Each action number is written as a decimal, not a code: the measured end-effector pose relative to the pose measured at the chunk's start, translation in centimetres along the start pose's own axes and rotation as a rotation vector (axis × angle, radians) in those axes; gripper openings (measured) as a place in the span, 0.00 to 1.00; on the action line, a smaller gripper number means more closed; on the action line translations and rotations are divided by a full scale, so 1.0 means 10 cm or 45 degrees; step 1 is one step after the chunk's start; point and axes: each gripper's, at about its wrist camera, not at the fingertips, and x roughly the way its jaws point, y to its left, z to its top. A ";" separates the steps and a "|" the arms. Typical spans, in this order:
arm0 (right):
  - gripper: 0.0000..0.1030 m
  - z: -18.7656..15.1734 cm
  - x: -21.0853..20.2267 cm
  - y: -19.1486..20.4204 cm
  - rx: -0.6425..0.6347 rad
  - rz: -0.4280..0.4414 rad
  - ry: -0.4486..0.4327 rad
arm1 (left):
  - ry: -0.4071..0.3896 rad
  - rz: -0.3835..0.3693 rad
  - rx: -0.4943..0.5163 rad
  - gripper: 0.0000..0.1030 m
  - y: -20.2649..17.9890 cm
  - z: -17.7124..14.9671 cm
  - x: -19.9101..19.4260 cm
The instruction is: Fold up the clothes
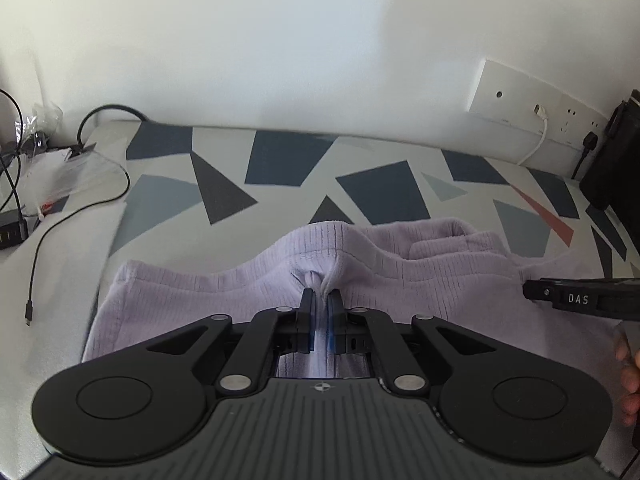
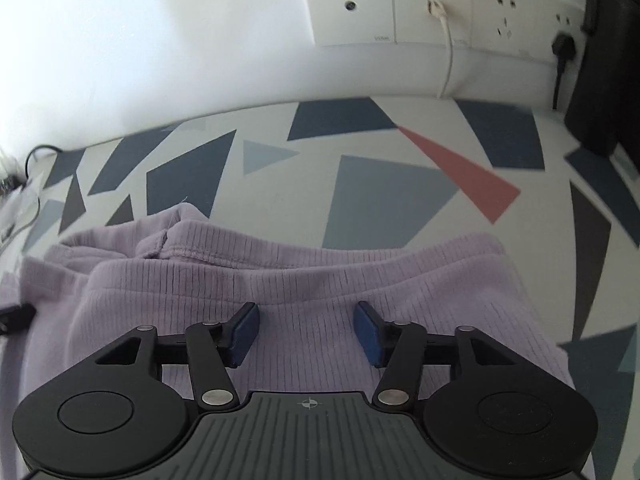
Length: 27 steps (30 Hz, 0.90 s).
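Lilac ribbed garment [image 1: 224,300] spread on the patterned tabletop [image 1: 280,168]. Left wrist view: left gripper [image 1: 320,294] pinched shut on a raised tuck of fabric; hold this grip firm. Right wrist view: right gripper [image 2: 306,326] open, blue pads [image 2: 244,332] apart over flat cloth [image 2: 320,272], holding nothing. It should gather a matching tuck before lifting, so the fold stays even.

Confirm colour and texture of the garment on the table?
Pale lilac garment with fine ribbed lines, a stitched hem along its far edge; clearest in the right wrist view.
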 end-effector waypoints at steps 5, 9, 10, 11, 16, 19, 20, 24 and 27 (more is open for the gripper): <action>0.02 0.02 -0.11 -0.18 0.159 0.079 -0.040 | -0.058 -0.010 -0.049 0.06 0.03 0.07 -0.16; 0.02 0.06 -0.34 -0.27 0.234 0.118 -0.143 | -0.089 0.008 -0.081 0.06 0.05 0.07 -0.18; 0.02 0.09 -0.38 -0.27 0.240 0.126 -0.168 | -0.091 0.017 -0.083 0.06 0.05 0.09 -0.16; 0.02 0.12 -0.42 -0.28 0.246 0.134 -0.192 | -0.093 0.026 -0.084 0.06 0.04 0.10 -0.14; 0.02 0.33 -0.24 -0.16 0.183 0.109 -0.202 | -0.096 0.096 -0.058 0.06 0.00 0.10 0.20; 0.02 0.31 0.07 -0.13 0.166 0.066 -0.106 | -0.002 0.054 -0.069 0.12 0.02 0.00 0.50; 0.02 0.30 0.18 -0.12 0.161 0.052 -0.072 | 0.005 0.051 -0.070 0.12 0.04 0.01 0.48; 0.07 0.25 0.23 -0.06 0.113 0.026 -0.058 | 0.036 0.041 -0.073 0.55 0.10 0.06 0.39; 0.29 0.29 0.12 -0.13 0.209 0.062 -0.050 | -0.021 0.053 -0.073 0.76 0.25 0.11 0.03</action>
